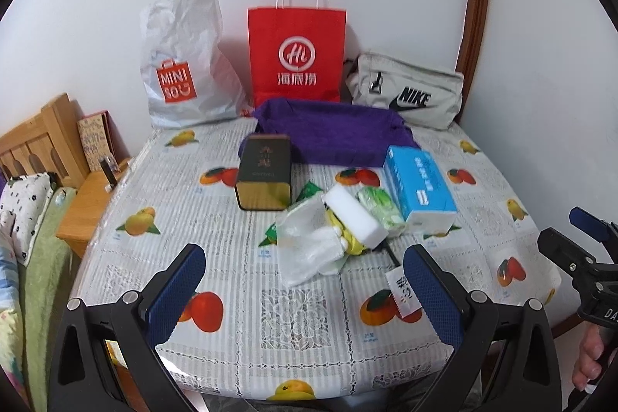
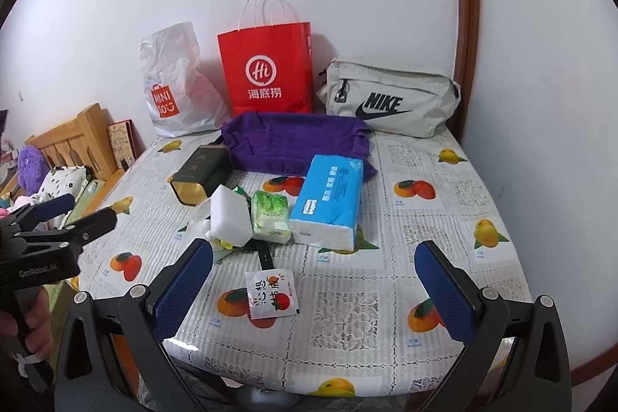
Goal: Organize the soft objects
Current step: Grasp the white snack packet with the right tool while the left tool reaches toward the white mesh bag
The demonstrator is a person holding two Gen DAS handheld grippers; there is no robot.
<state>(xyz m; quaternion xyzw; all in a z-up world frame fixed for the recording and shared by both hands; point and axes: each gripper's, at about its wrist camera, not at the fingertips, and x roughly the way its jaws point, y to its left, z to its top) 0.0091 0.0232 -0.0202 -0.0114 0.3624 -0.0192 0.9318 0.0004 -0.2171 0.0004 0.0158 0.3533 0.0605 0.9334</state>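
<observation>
A purple cloth tray (image 1: pixel 332 132) (image 2: pixel 297 141) lies at the back of the table. In front of it sit a blue tissue pack (image 1: pixel 419 188) (image 2: pixel 330 201), a white sponge block (image 1: pixel 353 215) (image 2: pixel 230 217), a small green tissue packet (image 1: pixel 380 209) (image 2: pixel 270 215), a clear plastic bag (image 1: pixel 305 242) with yellow items, and a white sachet (image 2: pixel 270 292) (image 1: pixel 399 290). My left gripper (image 1: pixel 305 290) hovers open near the table's front edge, empty. My right gripper (image 2: pixel 314 290) is open too, above the sachet, holding nothing.
A dark tin box (image 1: pixel 264 176) (image 2: pixel 202 174) lies left of the pile. A Miniso bag (image 1: pixel 185 72), a red paper bag (image 1: pixel 297 53) and a grey Nike pouch (image 1: pixel 407 91) lean on the back wall. A wooden bedside stand (image 1: pixel 89 203) is at left.
</observation>
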